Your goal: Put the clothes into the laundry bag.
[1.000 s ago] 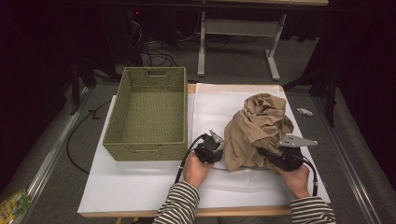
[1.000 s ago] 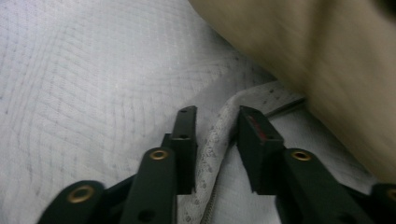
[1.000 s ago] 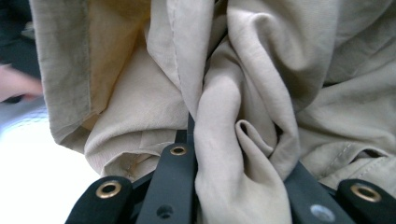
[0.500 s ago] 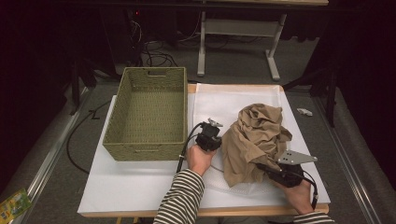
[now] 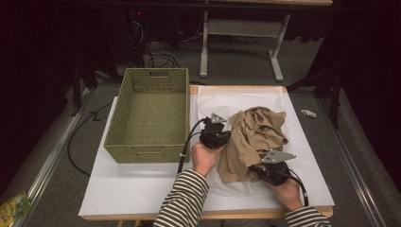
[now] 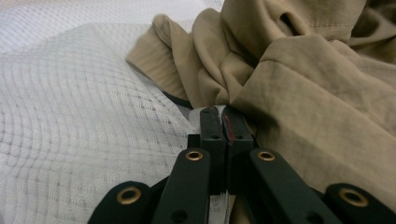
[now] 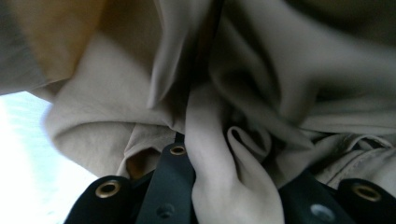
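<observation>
A crumpled tan garment (image 5: pixel 257 132) lies on a white mesh cloth (image 5: pixel 213 101) that covers the right half of the table. At the garment's left edge my left gripper (image 5: pixel 226 137) is shut. In the left gripper view its jaws (image 6: pixel 219 114) press together where the tan garment (image 6: pixel 303 93) gathers into creases, beside the white mesh cloth (image 6: pixel 84 116). My right gripper (image 5: pixel 257 169) is at the garment's near end, shut on a thick fold. That fold of the garment (image 7: pixel 219 186) bulges out between the black jaws of the right gripper (image 7: pixel 210 158) and hides their tips.
An empty woven basket (image 5: pixel 151 118) stands on the left half of the table, close to my left hand. A small white object (image 5: pixel 307 113) lies on the floor to the right. Cables and a desk frame (image 5: pixel 236 47) sit beyond the far edge.
My left gripper has gone up and away from the front edge to the garment's left side. My right hand has dropped toward the front edge with its fold, and the garment now lies longer.
</observation>
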{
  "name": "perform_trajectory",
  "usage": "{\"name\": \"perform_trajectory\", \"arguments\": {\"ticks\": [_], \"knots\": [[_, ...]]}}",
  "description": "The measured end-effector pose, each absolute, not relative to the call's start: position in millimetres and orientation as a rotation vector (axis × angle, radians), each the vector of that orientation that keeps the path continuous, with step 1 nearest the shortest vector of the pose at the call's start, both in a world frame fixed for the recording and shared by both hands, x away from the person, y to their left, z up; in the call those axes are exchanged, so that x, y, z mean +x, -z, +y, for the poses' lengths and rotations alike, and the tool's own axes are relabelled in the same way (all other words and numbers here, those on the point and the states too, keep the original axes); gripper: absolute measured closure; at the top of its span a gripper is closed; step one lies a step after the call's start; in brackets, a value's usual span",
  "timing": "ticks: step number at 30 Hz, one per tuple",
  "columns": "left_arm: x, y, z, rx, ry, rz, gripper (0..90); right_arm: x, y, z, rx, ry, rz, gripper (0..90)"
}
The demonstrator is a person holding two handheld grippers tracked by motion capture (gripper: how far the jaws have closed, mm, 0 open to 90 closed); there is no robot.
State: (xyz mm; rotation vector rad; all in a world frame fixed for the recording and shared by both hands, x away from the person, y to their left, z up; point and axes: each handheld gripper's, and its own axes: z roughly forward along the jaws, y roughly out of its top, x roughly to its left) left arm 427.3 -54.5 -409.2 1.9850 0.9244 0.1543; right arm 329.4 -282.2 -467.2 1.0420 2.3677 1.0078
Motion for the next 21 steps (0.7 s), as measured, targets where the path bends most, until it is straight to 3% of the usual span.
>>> {"name": "perform_trajectory", "arguments": {"ticks": [4,5,7,9,10,13,21], "knots": [[428.4,409.7,-52.1,1.995,-0.150,0.929,89.0,331.1,468.1,-282.5,1.053,-1.016,2.372,75.3],[428.9,409.6,-50.9,1.998,-0.146,0.930,89.0,326.9,464.3,-284.3,1.064,-1.020,2.365,63.6],[428.4,409.5,-50.0,1.998,-0.146,0.932,89.0,323.9,461.8,-286.2,1.067,-1.015,2.362,58.2],[426.2,410.5,-50.3,2.004,-0.162,0.926,89.0,314.3,452.7,-294.8,1.096,-1.033,2.351,44.3],[426.3,411.1,-50.0,2.005,-0.160,0.927,89.0,311.8,449.5,-298.2,1.107,-1.048,2.345,42.0],[428.6,413.4,-48.1,2.009,-0.157,0.944,89.0,303.9,438.4,-305.6,1.127,-1.078,2.326,38.0],[428.0,418.4,-42.9,2.024,-0.165,0.962,88.9,286.0,406.2,-320.6,1.094,-1.177,2.226,37.5]]}}
